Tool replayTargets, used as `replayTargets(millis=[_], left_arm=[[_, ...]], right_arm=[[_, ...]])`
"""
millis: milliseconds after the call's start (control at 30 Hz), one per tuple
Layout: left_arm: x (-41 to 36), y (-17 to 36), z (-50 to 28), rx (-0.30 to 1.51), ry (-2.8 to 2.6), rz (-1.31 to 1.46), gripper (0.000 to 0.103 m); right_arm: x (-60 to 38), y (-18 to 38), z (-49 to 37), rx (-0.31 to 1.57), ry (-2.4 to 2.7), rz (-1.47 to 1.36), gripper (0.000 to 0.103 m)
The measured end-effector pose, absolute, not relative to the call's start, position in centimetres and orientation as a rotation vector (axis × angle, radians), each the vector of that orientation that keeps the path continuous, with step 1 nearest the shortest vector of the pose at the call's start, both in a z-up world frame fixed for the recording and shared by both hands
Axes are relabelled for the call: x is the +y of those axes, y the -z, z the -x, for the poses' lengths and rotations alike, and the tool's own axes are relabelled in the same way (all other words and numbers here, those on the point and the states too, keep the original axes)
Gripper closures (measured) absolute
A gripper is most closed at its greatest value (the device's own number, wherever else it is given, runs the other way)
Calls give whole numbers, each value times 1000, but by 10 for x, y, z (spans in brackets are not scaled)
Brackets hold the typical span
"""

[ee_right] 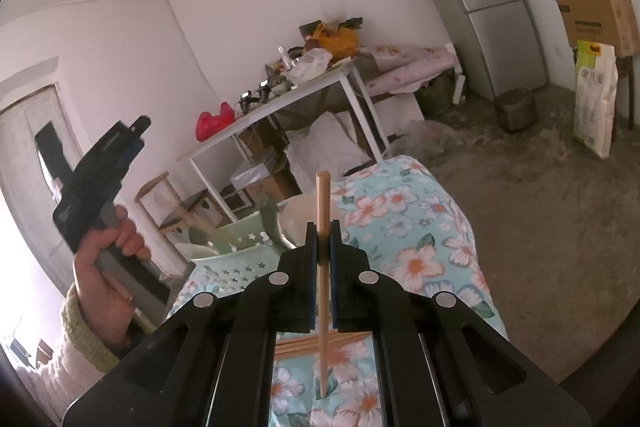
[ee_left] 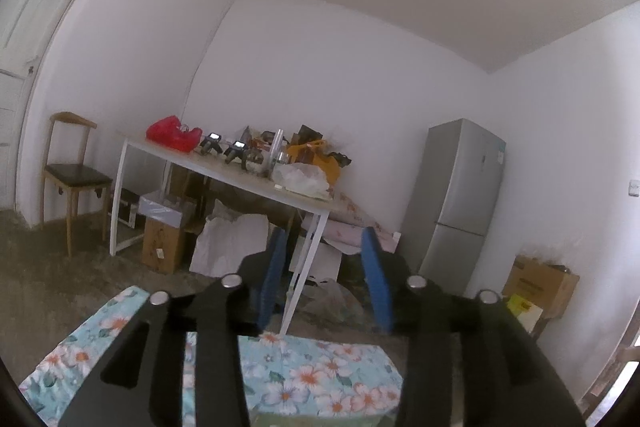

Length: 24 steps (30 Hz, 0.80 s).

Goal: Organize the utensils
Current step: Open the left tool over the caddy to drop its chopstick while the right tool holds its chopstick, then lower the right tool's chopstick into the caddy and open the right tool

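Observation:
My right gripper [ee_right: 323,231] is shut on a single wooden chopstick [ee_right: 322,195], which stands upright between the blue pads above the floral tablecloth [ee_right: 420,227]. More wooden sticks [ee_right: 296,345] lie flat on the cloth under the gripper body. Beyond the fingertips sit a pale bowl [ee_right: 308,213], a dark spoon [ee_right: 272,223] and a green tray with star-shaped holes [ee_right: 236,259]. A hand holds my left gripper [ee_right: 100,179] raised at the left of the right wrist view. In its own view the left gripper [ee_left: 324,239] is open with nothing between its pads, pointing level over the cloth's edge [ee_left: 320,367].
A white table [ee_left: 224,175] heaped with bags and tools stands across the room, with boxes [ee_left: 164,247] under it. A wooden chair [ee_left: 74,179] is at the left, a grey fridge [ee_left: 460,195] at the right. A cardboard box [ee_right: 600,23], a printed sack [ee_right: 594,99] and a metal pot [ee_right: 516,109] are on the floor.

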<state>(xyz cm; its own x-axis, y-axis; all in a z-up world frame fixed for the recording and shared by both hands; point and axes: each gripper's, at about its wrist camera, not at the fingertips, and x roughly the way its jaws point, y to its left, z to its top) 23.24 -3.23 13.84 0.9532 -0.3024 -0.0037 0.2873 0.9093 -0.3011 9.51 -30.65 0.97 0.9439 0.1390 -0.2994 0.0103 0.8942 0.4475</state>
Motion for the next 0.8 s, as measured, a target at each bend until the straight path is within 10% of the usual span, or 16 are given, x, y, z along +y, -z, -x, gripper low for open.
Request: replayTargets(millis=[800], left_arm=[[49,-12,-145,484,367,154,19]], right_arm=[[-267,-134,-125,24,-154,-307,99]])
